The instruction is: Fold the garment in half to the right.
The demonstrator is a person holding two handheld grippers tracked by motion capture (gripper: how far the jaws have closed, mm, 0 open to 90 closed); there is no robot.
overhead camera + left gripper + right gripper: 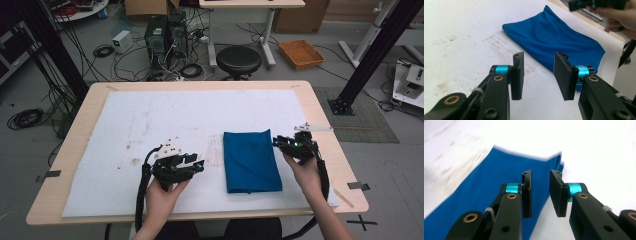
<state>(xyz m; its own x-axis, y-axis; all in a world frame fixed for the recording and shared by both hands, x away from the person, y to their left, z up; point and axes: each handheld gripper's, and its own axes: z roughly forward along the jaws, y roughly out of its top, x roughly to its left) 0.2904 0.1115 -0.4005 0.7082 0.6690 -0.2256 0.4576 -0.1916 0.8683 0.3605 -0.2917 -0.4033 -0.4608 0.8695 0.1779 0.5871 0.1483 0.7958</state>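
high view: folded blue cloth (251, 161) flat on stained white mat (150, 125), right of centre. black stool (238, 60), orange tray (301, 53), cables on floor beyond table. no readable writing. left gripper (197, 163) low on mat, jaws apart, empty. right gripper (278, 142) at cloth's far right corner, jaws narrowly apart, nothing clamped.

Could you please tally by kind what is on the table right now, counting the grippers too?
Blue folded cloth: 1
White mat covering the table: 1
Handheld grippers: 2, the left gripper and the right gripper, both with jaws apart and nothing between them
Total: 4
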